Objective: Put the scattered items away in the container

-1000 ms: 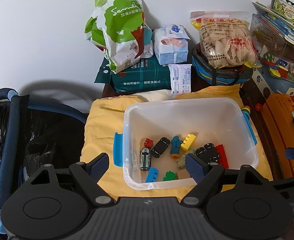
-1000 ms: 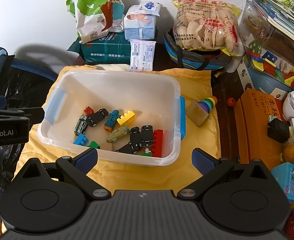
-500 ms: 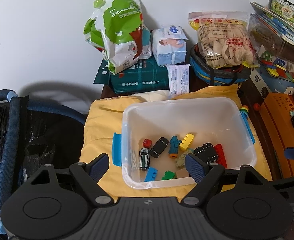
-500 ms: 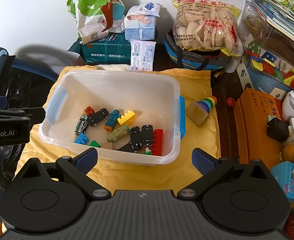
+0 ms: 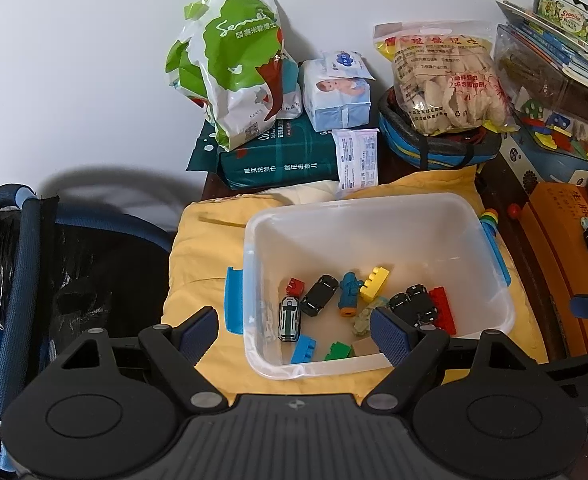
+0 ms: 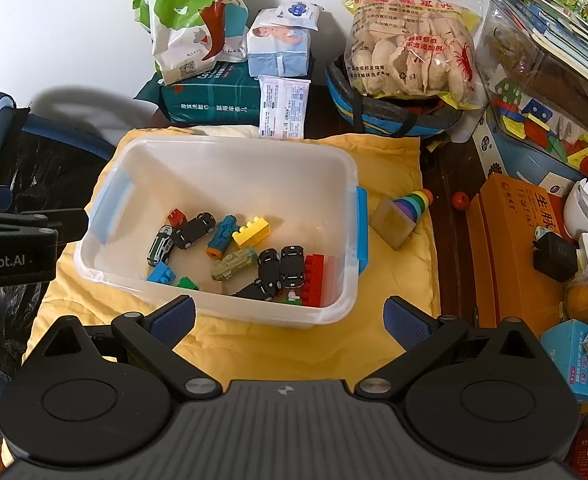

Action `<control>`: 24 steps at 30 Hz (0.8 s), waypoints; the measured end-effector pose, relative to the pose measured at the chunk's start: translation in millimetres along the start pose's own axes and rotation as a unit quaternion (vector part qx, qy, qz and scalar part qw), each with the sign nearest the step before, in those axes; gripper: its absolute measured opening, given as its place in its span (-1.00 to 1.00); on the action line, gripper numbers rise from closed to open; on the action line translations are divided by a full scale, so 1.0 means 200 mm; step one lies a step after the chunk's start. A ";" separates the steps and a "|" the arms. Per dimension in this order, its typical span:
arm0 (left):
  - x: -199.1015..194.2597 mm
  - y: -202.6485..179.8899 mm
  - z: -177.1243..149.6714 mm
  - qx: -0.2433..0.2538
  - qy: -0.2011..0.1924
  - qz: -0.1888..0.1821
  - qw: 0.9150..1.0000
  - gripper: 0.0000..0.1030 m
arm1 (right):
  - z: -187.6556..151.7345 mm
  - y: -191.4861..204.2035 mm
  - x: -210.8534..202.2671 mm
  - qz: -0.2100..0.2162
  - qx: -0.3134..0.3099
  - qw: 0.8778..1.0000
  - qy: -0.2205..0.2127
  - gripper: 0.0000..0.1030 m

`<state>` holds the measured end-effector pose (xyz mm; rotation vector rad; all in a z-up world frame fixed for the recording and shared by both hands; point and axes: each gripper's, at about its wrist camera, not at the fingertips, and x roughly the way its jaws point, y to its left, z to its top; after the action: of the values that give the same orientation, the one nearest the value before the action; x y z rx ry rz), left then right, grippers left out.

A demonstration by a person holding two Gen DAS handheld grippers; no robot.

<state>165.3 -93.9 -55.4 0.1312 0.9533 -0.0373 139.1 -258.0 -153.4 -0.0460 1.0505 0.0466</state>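
A clear plastic bin [image 5: 357, 210] [image 6: 230, 148] with blue handles sits on a yellow cloth [image 5: 202, 256] [image 6: 389, 160]. Inside lie several toy cars [image 5: 318, 290] [image 6: 193, 226] and building bricks, among them a yellow brick [image 5: 374, 278] [image 6: 251, 233] and a red brick [image 5: 442, 310] [image 6: 317, 272]. A rainbow stacking toy [image 6: 403, 214] lies on the cloth just right of the bin. My left gripper [image 5: 294, 334] is open and empty, above the bin's near edge. My right gripper [image 6: 290, 320] is open and empty, near the bin's front right corner.
Snack bags [image 6: 409, 40], tissue packs [image 6: 280, 44] and a green package [image 6: 210, 98] line the back wall. An orange box [image 6: 509, 240], a toy tub [image 6: 541, 132] and cartons crowd the right. A dark stroller [image 5: 22, 272] stands at the left. A small red ball [image 6: 461, 199] lies on the table.
Both views have shifted very slightly. The bin and its contents have not moved. Both grippers have stayed open and empty.
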 end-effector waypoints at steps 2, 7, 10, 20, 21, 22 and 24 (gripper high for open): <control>0.00 0.00 0.00 -0.001 0.000 0.001 1.000 0.67 | 0.00 0.00 0.00 0.000 0.000 1.000 0.000 1.00; 0.00 0.00 0.00 -0.004 -0.001 0.002 1.000 0.67 | -0.01 -0.01 0.00 0.001 0.000 1.000 0.000 1.00; 0.00 -0.01 0.00 -0.003 0.000 0.001 1.000 0.67 | -0.01 -0.01 0.00 0.001 0.000 1.000 0.001 1.00; 0.00 -0.01 0.00 -0.008 0.002 0.001 1.000 0.67 | -0.01 -0.01 0.00 0.000 0.000 1.000 -0.001 1.00; 0.00 -0.01 0.00 -0.008 0.002 0.001 1.000 0.67 | -0.01 -0.01 0.01 0.001 0.000 1.000 0.000 1.00; 0.00 -0.01 0.00 -0.008 0.002 0.001 1.000 0.67 | -0.01 -0.01 0.01 0.001 0.000 1.000 0.000 1.00; 0.00 -0.01 0.00 -0.007 0.003 0.001 1.000 0.67 | -0.01 -0.01 0.01 0.000 0.000 1.000 0.000 1.00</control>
<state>165.0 -94.8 -56.8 0.1189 0.9593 -0.0289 138.6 -260.9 -155.4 -0.0452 1.0498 0.0471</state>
